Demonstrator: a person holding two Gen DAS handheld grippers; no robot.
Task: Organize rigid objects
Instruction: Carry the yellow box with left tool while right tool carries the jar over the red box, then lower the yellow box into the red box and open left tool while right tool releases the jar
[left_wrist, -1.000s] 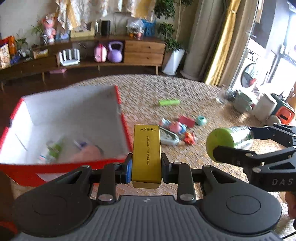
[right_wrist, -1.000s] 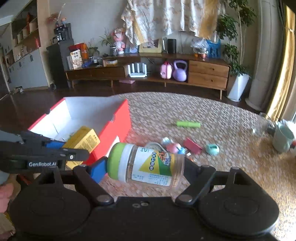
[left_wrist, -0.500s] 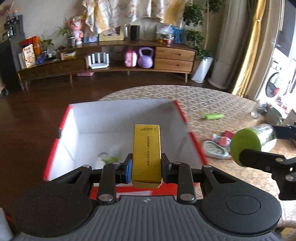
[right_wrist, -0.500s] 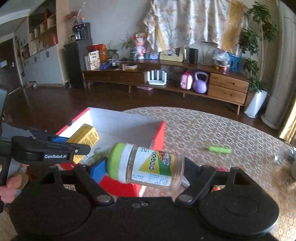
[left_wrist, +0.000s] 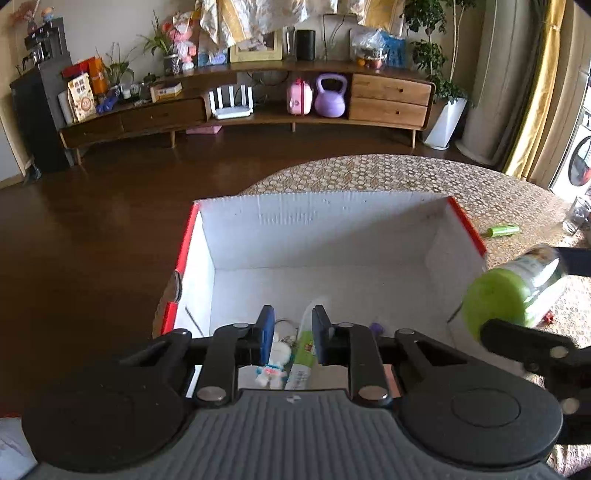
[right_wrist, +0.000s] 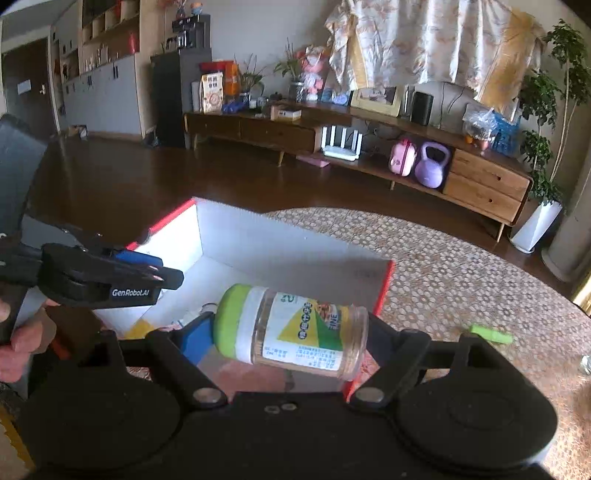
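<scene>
1. The left gripper (left_wrist: 290, 339) has nothing between its pads; its jaws are closing, low centre of the frame, over the red box (left_wrist: 466, 224).
2. The right gripper (right_wrist: 284, 338) pinches the jar (right_wrist: 295, 328) end to end.
3. The jar lies sideways, green lid toward frame left, over the box's right wall.
4. The box sits on a woven-patterned table (right_wrist: 461, 273); dark wood floor and a low sideboard (left_wrist: 240, 110) lie beyond.

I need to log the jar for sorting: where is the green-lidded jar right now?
The green-lidded jar lies sideways, clamped in the right gripper, hovering over the near right corner of the red-and-white box; the left wrist view shows it at the right edge.
</scene>
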